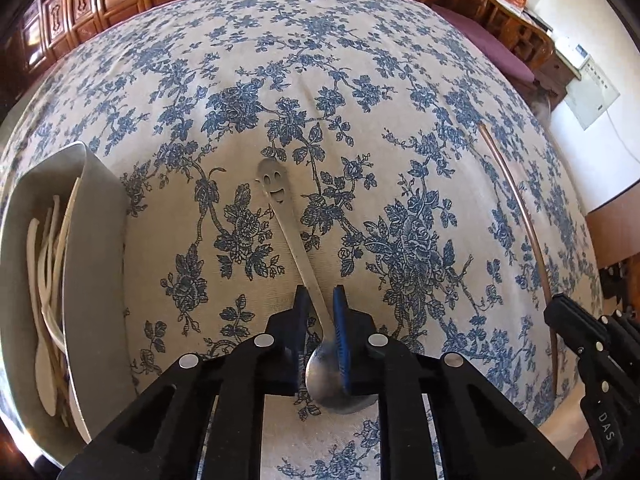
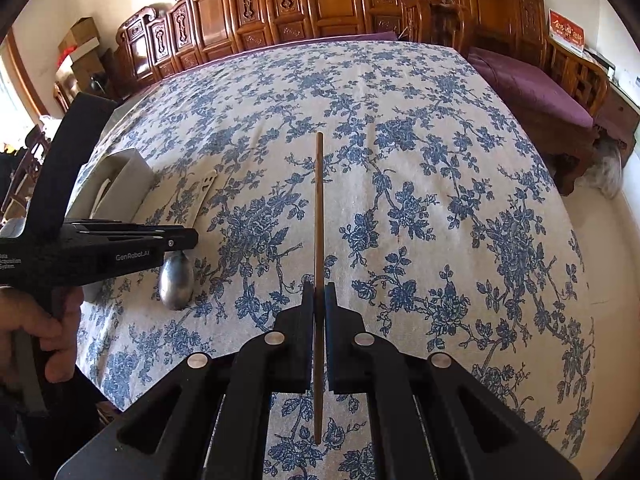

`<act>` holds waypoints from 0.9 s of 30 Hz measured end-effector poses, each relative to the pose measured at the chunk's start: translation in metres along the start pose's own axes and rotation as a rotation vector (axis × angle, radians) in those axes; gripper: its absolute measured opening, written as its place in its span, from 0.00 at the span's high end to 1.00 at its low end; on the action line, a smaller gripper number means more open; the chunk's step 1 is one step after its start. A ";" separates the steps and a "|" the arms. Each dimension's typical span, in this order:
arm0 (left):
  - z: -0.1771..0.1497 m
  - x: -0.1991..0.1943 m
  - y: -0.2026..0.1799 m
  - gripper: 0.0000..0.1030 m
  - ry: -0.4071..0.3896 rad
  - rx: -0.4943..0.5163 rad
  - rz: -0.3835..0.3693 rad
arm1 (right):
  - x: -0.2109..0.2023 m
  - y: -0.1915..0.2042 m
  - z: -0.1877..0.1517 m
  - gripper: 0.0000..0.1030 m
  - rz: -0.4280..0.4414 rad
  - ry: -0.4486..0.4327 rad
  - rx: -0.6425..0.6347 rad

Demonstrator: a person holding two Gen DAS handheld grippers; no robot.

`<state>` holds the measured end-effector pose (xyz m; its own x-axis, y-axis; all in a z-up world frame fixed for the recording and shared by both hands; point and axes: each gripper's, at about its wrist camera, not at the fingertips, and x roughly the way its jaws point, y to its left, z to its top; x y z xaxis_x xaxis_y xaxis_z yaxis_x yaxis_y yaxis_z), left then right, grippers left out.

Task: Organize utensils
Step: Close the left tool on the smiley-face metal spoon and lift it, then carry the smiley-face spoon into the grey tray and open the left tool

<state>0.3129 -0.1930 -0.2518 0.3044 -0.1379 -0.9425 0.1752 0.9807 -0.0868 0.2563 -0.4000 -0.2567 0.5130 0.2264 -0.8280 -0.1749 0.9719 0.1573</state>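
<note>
Left wrist view first: the left hand-held gripper (image 1: 320, 296) is down at six o'clock, its jaws nearly closed around the neck of a steel spoon (image 1: 298, 256). The blue pad on the right lies over the bowl's edge; whether both pads truly press the metal is hard to tell, as the gripper body hides part of the bowl. The spoon's handle runs up toward twelve o'clock, ending in a cut-out smiley face, flat on the floral tablecloth (image 1: 360, 80) covering the bench. At nine o'clock stands a grey holder (image 1: 100, 240) with pale spoons (image 1: 42, 344) inside, its left side cut off by the frame. At three o'clock a brown chopstick (image 1: 516, 208) curves down to the right hand-held gripper (image 1: 560, 304), only partly in shot. Between spoon and holder there's open cloth.

Over to the right wrist view: the right hand-held gripper (image 2: 319, 292) is clamped tight on the chopstick (image 2: 319, 200), which points straight to twelve o'clock, its near end showing below the jaws. At nine o'clock the left hand-held gripper (image 2: 176, 240) reaches in from the side, a person's hand (image 2: 44, 332) on its grip; the spoon (image 2: 176, 284) bowl peeks out beneath it, the handle partly hidden. The grey holder (image 2: 120, 184) sits behind, mostly masked. Wide bare cloth from twelve to four o'clock, then the bench edge. Carved wooden furniture (image 2: 320, 0) and a purple cushioned seat (image 2: 532, 88) line the far side.
</note>
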 end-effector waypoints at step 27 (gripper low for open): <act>-0.028 -0.055 -0.001 0.95 -0.137 0.131 0.059 | -0.007 0.014 0.003 0.94 0.009 -0.016 -0.034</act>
<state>0.2693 -0.1820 -0.2088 0.4405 -0.1067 -0.8914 0.2705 0.9625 0.0185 0.2530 -0.3880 -0.2469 0.5248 0.2365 -0.8177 -0.2079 0.9671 0.1464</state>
